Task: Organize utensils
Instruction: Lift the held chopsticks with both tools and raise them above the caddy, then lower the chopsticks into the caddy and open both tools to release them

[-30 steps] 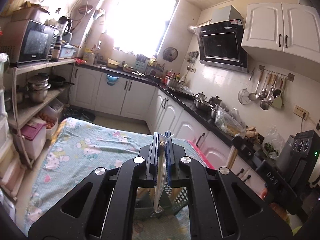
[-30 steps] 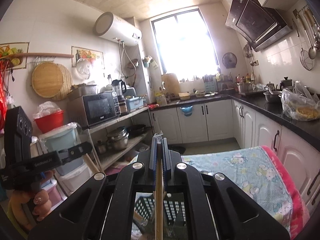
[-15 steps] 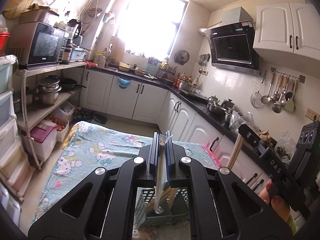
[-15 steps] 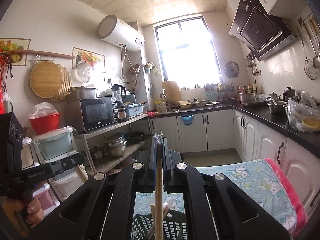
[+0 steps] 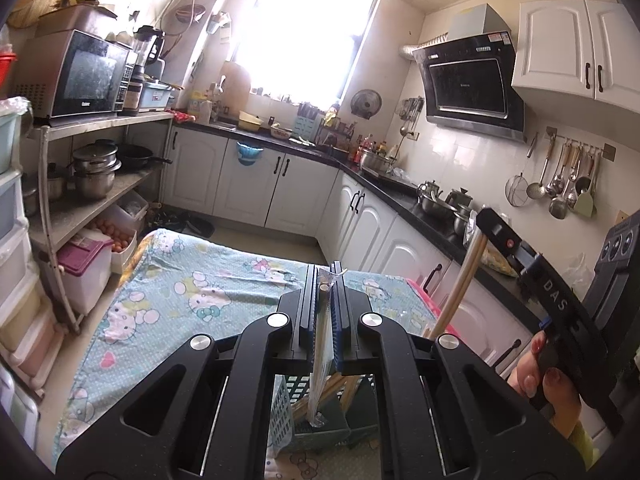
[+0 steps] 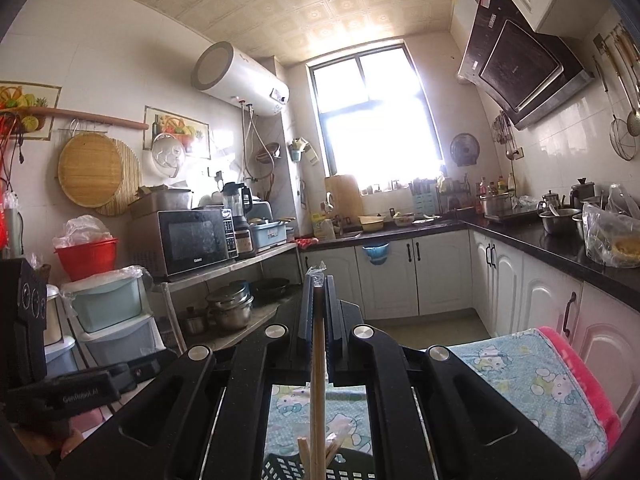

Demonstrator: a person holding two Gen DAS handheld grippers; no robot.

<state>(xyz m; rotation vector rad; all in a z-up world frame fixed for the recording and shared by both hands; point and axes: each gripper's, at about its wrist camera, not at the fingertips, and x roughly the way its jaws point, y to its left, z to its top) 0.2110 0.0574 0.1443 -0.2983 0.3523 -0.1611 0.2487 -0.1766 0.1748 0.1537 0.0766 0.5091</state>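
both grippers pinch chopsticks: left (image 5: 326,280) wrapped (image 5: 322,344), right (image 6: 319,284) bare (image 6: 318,380); keep vertical over basket (image 5: 280,412), lower slowly.

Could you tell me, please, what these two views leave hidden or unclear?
- Left wrist view: the gripper body covers most of the slotted basket, so its contents cannot be counted.
- Left wrist view: the plastic sleeve blurs what the left gripper pinches.
- Right wrist view: the bottom edge cuts off the lower end of the wooden chopsticks clamped in the right gripper.
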